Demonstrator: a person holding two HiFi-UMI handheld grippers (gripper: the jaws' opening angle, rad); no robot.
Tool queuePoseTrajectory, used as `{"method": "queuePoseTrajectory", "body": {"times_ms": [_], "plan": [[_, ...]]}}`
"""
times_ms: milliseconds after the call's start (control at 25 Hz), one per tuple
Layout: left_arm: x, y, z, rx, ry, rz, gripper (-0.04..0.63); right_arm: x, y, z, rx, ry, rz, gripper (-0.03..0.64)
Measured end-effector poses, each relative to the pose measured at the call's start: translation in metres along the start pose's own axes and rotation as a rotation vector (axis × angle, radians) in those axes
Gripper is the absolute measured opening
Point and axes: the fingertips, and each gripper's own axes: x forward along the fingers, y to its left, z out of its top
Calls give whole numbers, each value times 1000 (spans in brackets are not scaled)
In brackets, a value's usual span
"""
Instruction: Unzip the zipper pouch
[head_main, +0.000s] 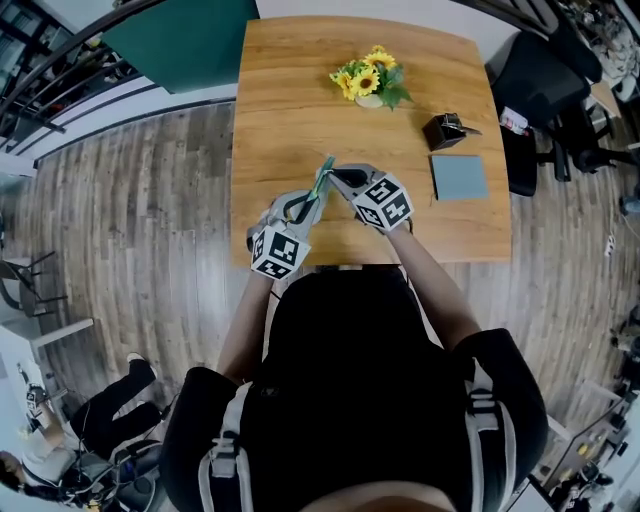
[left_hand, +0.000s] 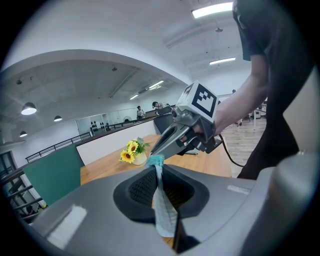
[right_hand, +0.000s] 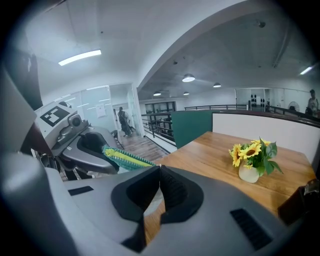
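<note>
A light pouch (head_main: 324, 180) with a green and yellow zipper edge hangs above the wooden table (head_main: 290, 110), held between both grippers. My left gripper (head_main: 316, 196) is shut on the pouch's fabric; in the left gripper view the cloth (left_hand: 163, 202) stands upright between the jaws. My right gripper (head_main: 336, 176) is shut at the pouch's upper end, its tips pinching the zipper pull (right_hand: 156, 166). In the right gripper view the zipper strip (right_hand: 125, 159) runs from the left gripper (right_hand: 90, 150) to my closed jaws. The left gripper view shows the right gripper (left_hand: 161, 151) meeting the pouch's teal end (left_hand: 155, 160).
A small vase of sunflowers (head_main: 371, 80) stands at the far side of the table. A black box (head_main: 448, 130) and a grey-blue pad (head_main: 459, 177) lie at the right. Office chairs (head_main: 545, 70) stand beyond the right edge.
</note>
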Motion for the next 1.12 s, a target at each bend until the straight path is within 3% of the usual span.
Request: {"method": "queuePoseTrajectory", "body": {"times_ms": [1120], "plan": [[1, -30, 11, 20, 20, -52, 28, -13, -21, -30, -59, 84, -82, 6]]}}
